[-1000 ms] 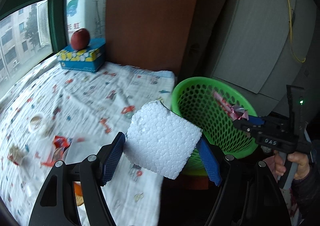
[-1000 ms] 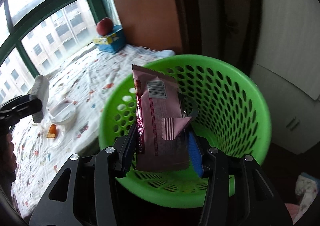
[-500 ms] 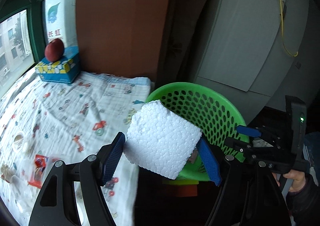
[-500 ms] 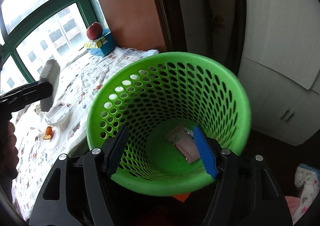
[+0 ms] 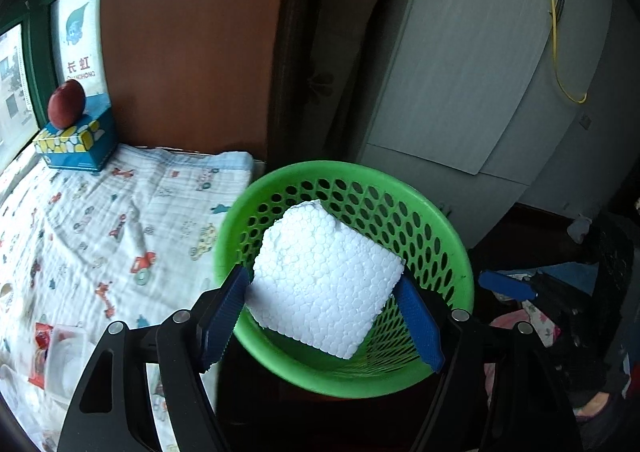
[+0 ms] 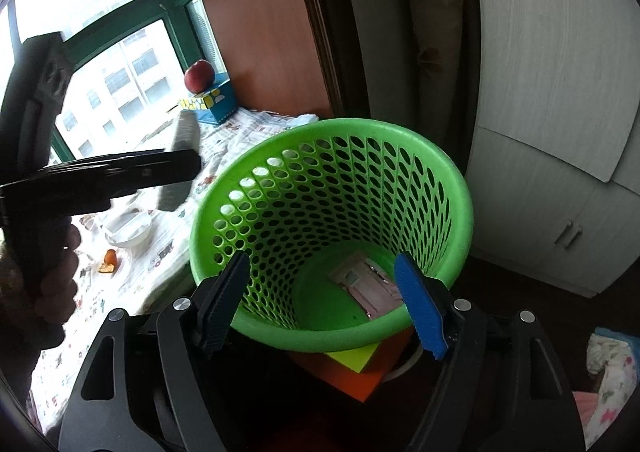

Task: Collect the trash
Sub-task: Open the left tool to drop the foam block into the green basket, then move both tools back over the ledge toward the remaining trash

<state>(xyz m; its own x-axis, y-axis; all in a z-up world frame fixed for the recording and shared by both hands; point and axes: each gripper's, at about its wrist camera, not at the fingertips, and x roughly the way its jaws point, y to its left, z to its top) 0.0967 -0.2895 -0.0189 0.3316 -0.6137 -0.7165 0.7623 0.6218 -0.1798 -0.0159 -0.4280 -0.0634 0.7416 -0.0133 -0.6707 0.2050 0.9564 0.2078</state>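
Observation:
A white foam block [image 5: 320, 292] sits between the blue pads of my left gripper [image 5: 322, 277], which holds it over the mouth of the green mesh basket [image 5: 360, 172]. The jaws are opening, and both pads still touch the block. In the right wrist view my right gripper [image 6: 320, 258] hangs at the near rim of the basket [image 6: 460, 188]. Its jaws are opening with nothing between them. A pink wrapper [image 6: 368, 284] lies on the basket's bottom. The left gripper [image 6: 176, 164] and its foam block [image 6: 182, 132] come in from the left.
A patterned cloth [image 5: 100, 220] covers the surface left of the basket. On it are a blue tissue box [image 5: 76, 140] with an apple [image 5: 66, 103], a red wrapper [image 5: 40, 336], a white bowl [image 6: 128, 228] and orange peel [image 6: 108, 260]. An orange box [image 6: 360, 376] sits under the basket. A white cabinet [image 5: 460, 92] stands behind.
My left gripper carried the foam block rightward from the cloth to above the basket. My right gripper opened, and the pink wrapper fell to the basket's bottom.

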